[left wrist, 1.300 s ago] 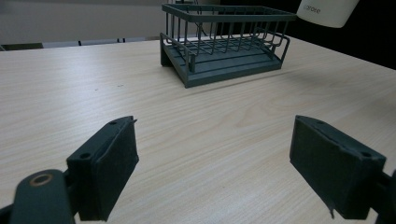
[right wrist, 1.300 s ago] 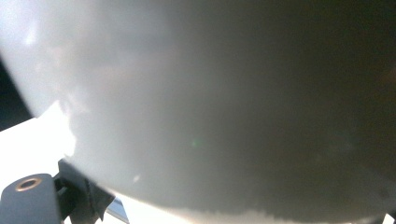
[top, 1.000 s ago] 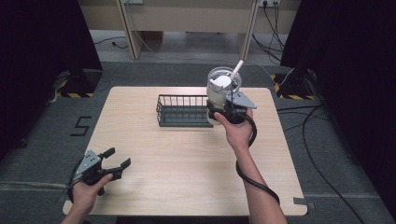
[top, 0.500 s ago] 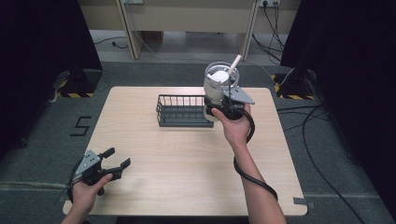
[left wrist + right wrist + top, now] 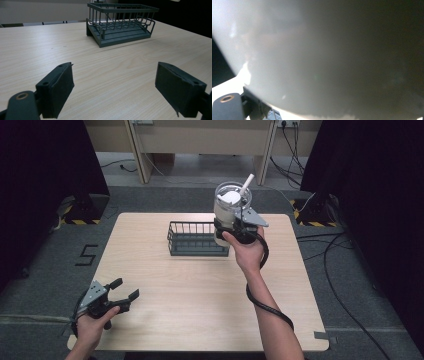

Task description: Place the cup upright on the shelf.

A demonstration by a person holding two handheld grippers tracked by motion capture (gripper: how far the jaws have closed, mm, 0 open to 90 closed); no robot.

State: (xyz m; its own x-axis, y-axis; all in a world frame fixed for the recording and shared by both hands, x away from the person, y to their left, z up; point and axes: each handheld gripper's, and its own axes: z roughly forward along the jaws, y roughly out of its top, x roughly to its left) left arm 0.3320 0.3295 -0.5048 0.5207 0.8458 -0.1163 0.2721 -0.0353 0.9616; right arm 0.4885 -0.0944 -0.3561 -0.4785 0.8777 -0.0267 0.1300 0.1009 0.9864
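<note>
Clear plastic container (image 5: 231, 210) with white contents and a white handle-like stick (image 5: 247, 184) poking out the top is being held upright in the air, long axis vertical, at the right end of the dark wire basket (image 5: 196, 239). In the high view it is overlapping the basket's right end wall; height above it is hard to tell. Right gripper (image 5: 227, 227) is clamping the container's side low down, with the person's right hand (image 5: 246, 251) wrapped behind it. In the right gripper view the container's pale wall (image 5: 319, 57) is sitting right against the lens, blurred, with one jaw showing at bottom left.

Key relation: the basket is lying just left of and below the held container, its long axis running left-right across the table (image 5: 210, 310). Judging by that, a short shift left and down would be landing the container in the basket's right part.

Left gripper (image 5: 119, 296) is resting low at the near-left corner of the table, jaws spread wide with nothing between them, well apart from the basket. Its own view is looking straight at the basket (image 5: 121, 23) across bare wood. Right hand is far nearer the work.

Writing: no label readable on the container or basket. A black mark like the digit "5" (image 5: 88, 255) is on the floor left of the table.
</note>
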